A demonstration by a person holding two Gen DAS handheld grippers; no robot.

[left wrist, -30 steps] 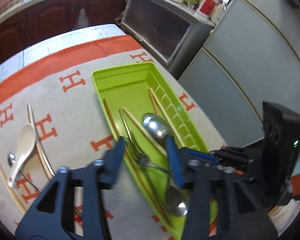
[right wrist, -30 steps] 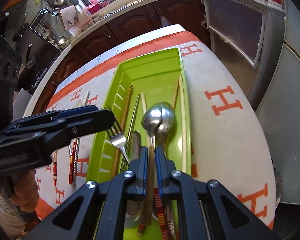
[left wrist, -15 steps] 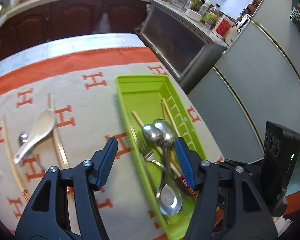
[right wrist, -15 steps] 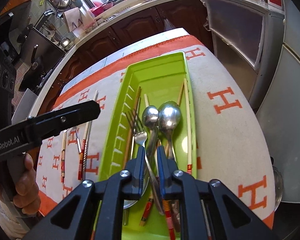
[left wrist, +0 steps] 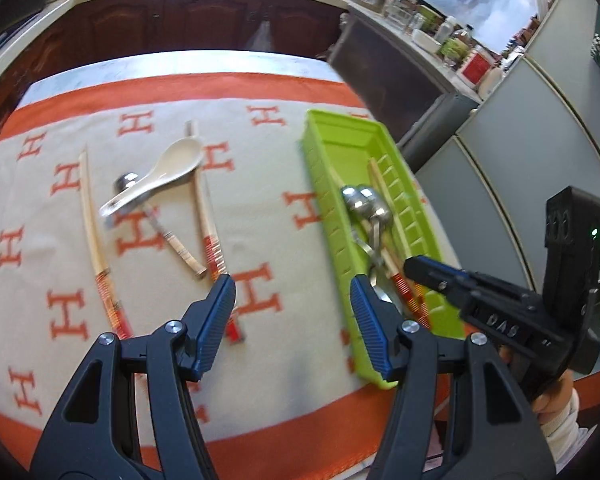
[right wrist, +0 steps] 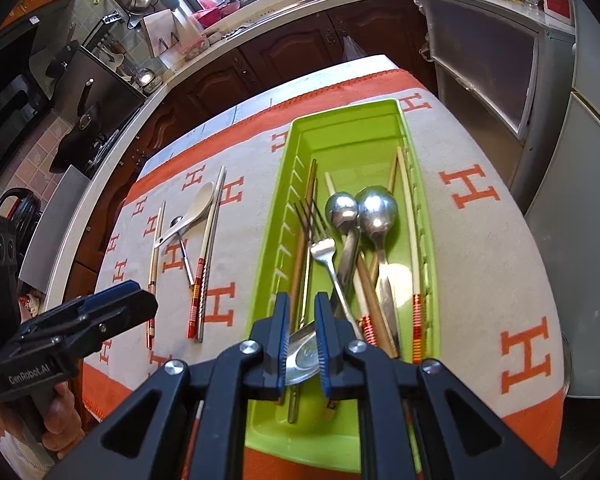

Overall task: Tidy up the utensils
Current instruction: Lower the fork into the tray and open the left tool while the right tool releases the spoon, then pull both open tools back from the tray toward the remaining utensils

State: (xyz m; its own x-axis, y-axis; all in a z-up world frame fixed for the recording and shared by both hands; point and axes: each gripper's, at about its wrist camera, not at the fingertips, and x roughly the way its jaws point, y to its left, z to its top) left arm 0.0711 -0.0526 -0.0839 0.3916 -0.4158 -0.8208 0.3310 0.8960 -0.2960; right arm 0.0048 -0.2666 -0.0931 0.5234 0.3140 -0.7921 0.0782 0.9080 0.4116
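- The left gripper (left wrist: 292, 296) hangs above the cloth with its blue-padded jaws spread wide and nothing between them.
- Just past its left fingertip lie a pair of chopsticks (left wrist: 206, 224) with red-banded ends, on the cream cloth (left wrist: 260, 200) with orange H marks.
- Further ahead and to the left of that gripper, a white ceramic spoon (left wrist: 156, 176) rests across a small metal spoon (left wrist: 156, 220); another single chopstick (left wrist: 94, 240) lies further left, apart from the rest.
- The green tray (left wrist: 348, 148) runs forward from beside the left gripper's right fingertip, along the cloth's right edge.
- The right gripper (right wrist: 302, 320) hovers over the near end of the tray (right wrist: 340, 120); its jaws stand a narrow gap apart and clamp nothing.
- Straight ahead of the right gripper, inside the tray, lie two metal spoons (right wrist: 376, 208) side by side, bowls pointing away, and to their left a fork (right wrist: 324, 252) with tines away.
- Just below the gap between its fingers sits the bowl of another metal spoon (right wrist: 300, 354).
- Chopsticks (right wrist: 410, 240) lie lengthwise in the tray on both sides of the spoons; those to the gripper's right show red-banded ends.
- From the right wrist view, the left gripper (right wrist: 116, 304) is well off to the left, over the cloth's near edge.
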